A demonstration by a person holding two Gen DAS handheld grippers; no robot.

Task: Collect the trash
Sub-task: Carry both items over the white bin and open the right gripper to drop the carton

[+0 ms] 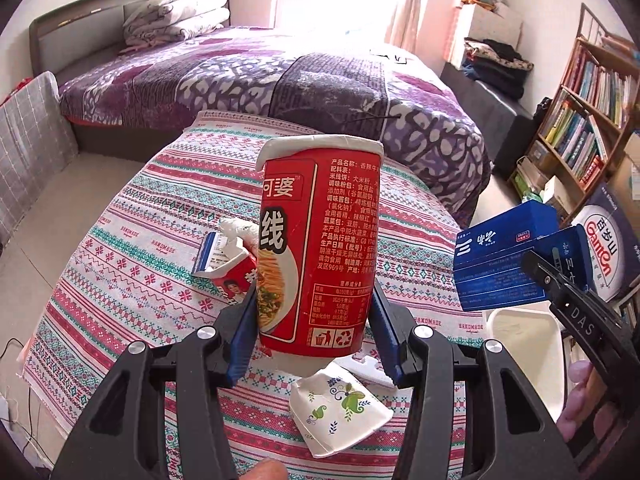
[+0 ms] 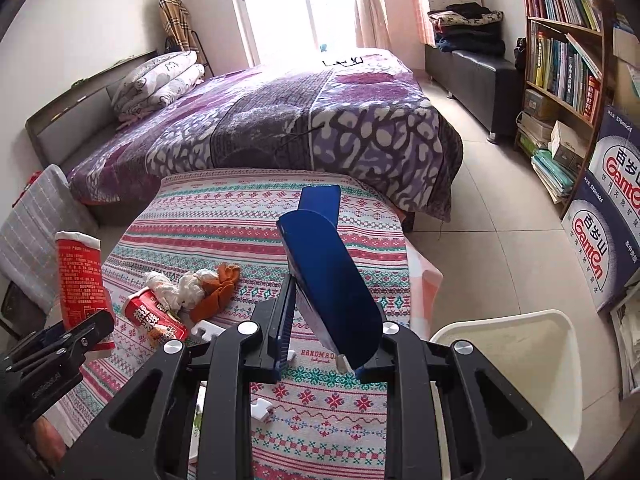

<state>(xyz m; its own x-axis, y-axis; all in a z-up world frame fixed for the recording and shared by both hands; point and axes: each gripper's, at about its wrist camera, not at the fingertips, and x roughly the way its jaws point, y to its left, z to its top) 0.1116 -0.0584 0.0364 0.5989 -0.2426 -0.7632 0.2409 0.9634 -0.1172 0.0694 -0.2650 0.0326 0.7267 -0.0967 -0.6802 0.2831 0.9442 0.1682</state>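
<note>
Both grip | left gripper (image 1: 314, 320): noodle cup (image 1: 318, 240) | right gripper (image 2: 326, 344): blue carton (image 2: 328, 276)

Tall red paper noodle cup (image 1: 320, 248) above patterned tablecloth (image 1: 120, 280); flattened white paper cup (image 1: 340, 412) below; white plastic bin (image 2: 516, 364) right of table.

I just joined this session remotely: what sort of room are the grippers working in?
Most likely a home bedroom. A large bed with a purple patterned cover fills the middle, folded quilts sit by its headboard, and a bookshelf packed with books stands along the wall to the right.
</note>
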